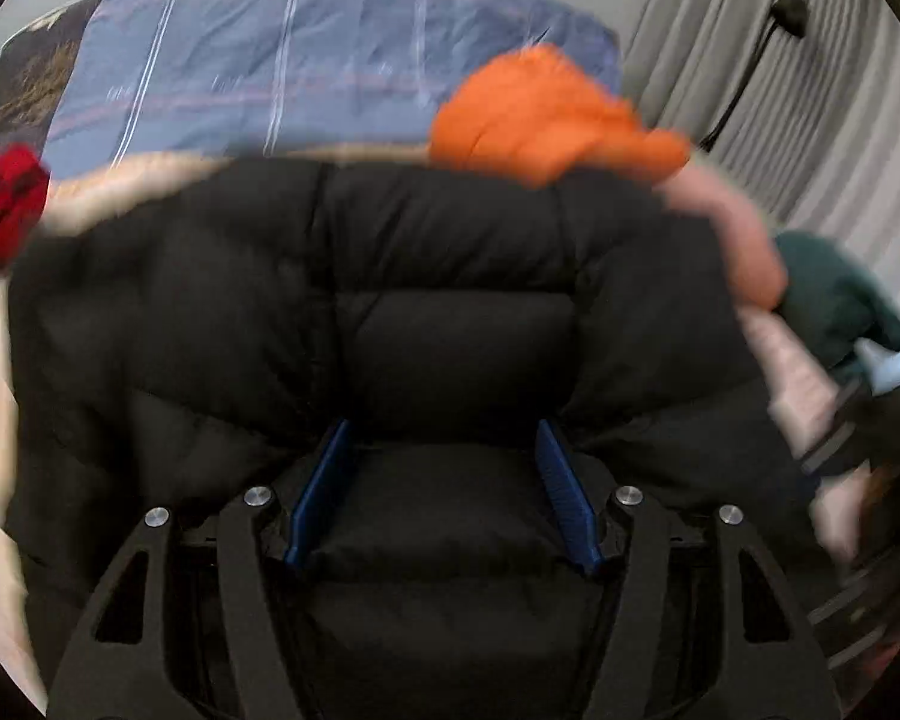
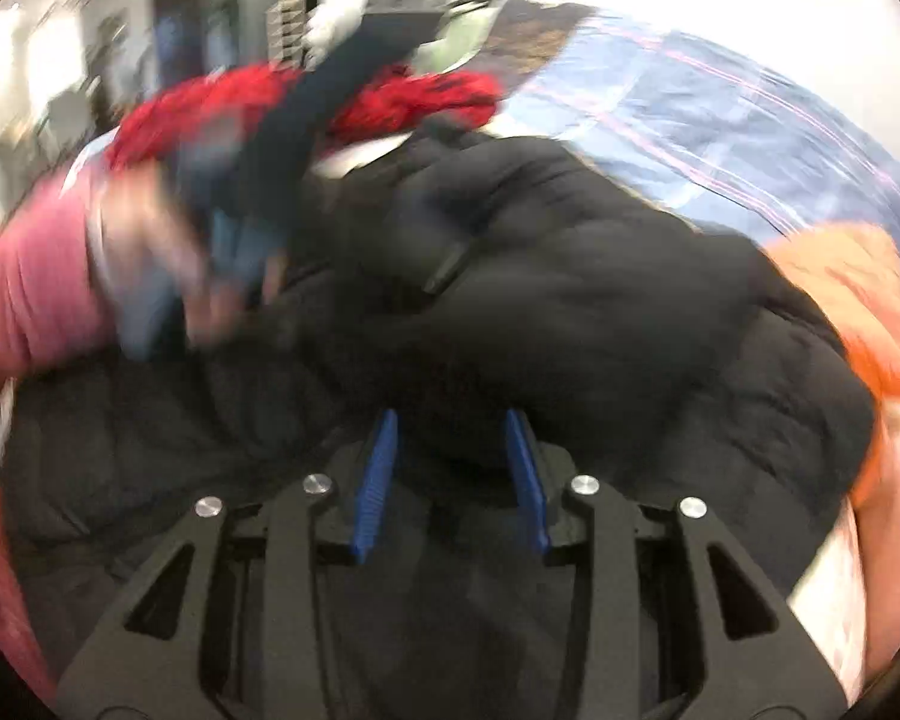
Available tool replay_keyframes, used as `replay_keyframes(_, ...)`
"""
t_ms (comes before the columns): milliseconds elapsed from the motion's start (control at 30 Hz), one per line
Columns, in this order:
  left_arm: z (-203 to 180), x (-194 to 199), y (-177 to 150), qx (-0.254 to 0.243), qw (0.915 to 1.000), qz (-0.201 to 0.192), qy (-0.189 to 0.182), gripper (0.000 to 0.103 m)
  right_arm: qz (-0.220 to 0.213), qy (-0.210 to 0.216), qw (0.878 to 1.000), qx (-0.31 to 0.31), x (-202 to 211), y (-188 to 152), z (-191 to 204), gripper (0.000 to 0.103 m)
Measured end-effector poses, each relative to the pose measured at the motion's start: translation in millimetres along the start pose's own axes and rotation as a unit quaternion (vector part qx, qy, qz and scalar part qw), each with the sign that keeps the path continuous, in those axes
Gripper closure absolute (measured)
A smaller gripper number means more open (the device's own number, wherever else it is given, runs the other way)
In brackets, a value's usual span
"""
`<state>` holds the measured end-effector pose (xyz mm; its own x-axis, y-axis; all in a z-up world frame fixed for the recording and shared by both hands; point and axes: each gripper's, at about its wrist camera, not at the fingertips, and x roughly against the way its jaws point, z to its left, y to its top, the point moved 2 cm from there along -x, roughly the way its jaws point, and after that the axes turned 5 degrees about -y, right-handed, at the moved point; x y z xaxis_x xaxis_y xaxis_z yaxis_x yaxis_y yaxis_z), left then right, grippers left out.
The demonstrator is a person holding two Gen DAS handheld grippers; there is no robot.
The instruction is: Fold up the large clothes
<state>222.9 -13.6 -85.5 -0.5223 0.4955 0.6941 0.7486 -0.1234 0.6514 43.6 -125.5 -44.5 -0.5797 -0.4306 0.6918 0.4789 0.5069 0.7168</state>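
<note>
A black quilted puffer jacket [image 1: 450, 312] lies spread on a bed and fills both views [image 2: 570, 300]. My left gripper [image 1: 444, 438] has its blue pads wide apart, with a bulge of the jacket's padding between them. My right gripper [image 2: 453, 426] also has its blue pads apart with jacket fabric bunched between them. Both views are blurred by motion. In the right wrist view the left gripper [image 2: 234, 240] and the hand in a pink sleeve [image 2: 30, 300] show at the left, above the jacket.
A blue striped bed sheet [image 1: 306, 60] lies behind the jacket. An orange garment [image 1: 540, 114], a red garment [image 1: 6, 210], a dark green one [image 1: 834, 294] and pale pink cloth [image 1: 744, 240] lie around it. Grey curtains [image 1: 810, 90] hang at right.
</note>
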Motion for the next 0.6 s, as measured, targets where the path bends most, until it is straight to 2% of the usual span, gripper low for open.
replay_keyframes(33,0,-5,-8,0.003,1.0,-0.001,-0.003,0.04,-0.011,-0.004,0.999,-0.033,8,3,-11,0.077)
replay_keyframes(100,-7,-8,-11,0.001,1.0,0.001,-0.002,0.04,-0.051,-0.006,0.992,-0.113,27,16,-32,0.085)
replay_keyframes(167,-8,-9,-8,0.008,0.9999,0.005,-0.004,0.04,-0.082,-0.013,0.981,-0.175,33,27,-47,0.085)
replay_keyframes(233,-9,-10,-9,0.005,1.0,0.005,0.002,0.04,-0.094,-0.022,0.973,-0.211,21,36,-55,0.087)
replay_keyframes(267,-7,-10,-9,0.006,1.0,0.003,0.004,0.04,-0.089,-0.028,0.97,-0.223,9,36,-57,0.087)
replay_keyframes(333,-5,-7,-13,0.009,0.9999,0.001,0.006,0.039,-0.024,-0.049,0.971,-0.233,-34,23,-55,0.09)
replay_keyframes(400,-5,0,-17,0.016,0.9999,-0.002,0.005,0.039,0.056,-0.134,0.97,-0.193,-80,0,-53,0.1)
replay_keyframes(433,-5,6,-17,0.023,0.9997,-0.003,-0.009,0.039,0.067,-0.161,0.969,-0.177,-93,-15,-56,0.101)
replay_keyframes(500,-7,14,-16,0.027,0.9991,-0.001,-0.032,0.039,0.068,-0.167,0.965,-0.193,-90,-21,-61,0.103)
replay_keyframes(600,-14,33,-16,0.003,0.9991,-0.016,-0.038,0.039,0.064,-0.174,0.958,-0.217,-70,-15,-72,0.103)
